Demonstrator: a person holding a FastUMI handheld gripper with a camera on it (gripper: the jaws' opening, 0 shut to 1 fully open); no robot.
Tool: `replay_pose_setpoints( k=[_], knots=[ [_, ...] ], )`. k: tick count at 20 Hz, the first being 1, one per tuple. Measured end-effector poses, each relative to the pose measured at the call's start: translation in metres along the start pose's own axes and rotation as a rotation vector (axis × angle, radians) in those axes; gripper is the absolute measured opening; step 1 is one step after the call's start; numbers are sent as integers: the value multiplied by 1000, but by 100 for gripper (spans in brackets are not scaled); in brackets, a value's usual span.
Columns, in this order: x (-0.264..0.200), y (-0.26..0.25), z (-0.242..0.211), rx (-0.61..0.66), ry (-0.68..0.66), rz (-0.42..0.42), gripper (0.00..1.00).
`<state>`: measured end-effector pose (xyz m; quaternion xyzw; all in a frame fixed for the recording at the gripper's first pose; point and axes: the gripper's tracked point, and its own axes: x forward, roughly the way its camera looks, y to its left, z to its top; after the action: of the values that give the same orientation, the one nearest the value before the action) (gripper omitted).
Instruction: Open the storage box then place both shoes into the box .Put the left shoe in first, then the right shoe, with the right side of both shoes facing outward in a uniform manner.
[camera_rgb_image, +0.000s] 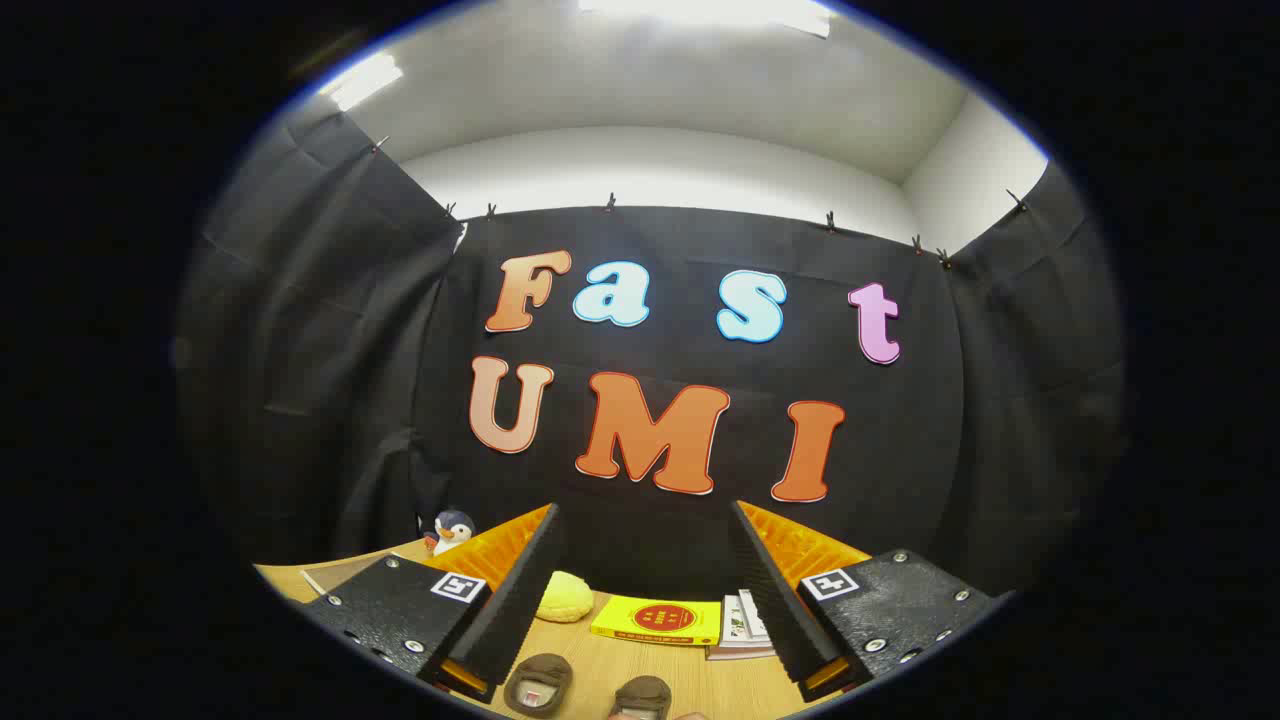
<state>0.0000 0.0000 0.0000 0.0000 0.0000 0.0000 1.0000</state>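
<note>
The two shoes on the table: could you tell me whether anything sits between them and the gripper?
Nothing visible does. The open gripper is raised over the table, with both shoes lying below its spread fingers.

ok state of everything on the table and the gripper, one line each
gripper: open, fingers spread wide, holding nothing
two shoes: on the wooden table between the fingers, side by side, openings up, not yet picked up
yellow book: flat on the table beyond the shoes, closed
booklets: stacked flat beside the book
yellow soft lump: resting on the table
penguin toy: upright at the far edge
</note>
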Motion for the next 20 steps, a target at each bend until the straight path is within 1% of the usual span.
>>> replay_pose_setpoints(
  k=[2, 5, 9, 16, 20],
  knots=[
    [4, -1, 3, 8, 15, 3, 98],
    [16, 0, 21, 36, -6, -3, 98],
    [22, 0, 27, 39, -24, -13, 98],
    [25, 8, 18, 58, -13, 7, 98],
    [30, 33, -3, 79, 38, 66, 98]
  ],
)
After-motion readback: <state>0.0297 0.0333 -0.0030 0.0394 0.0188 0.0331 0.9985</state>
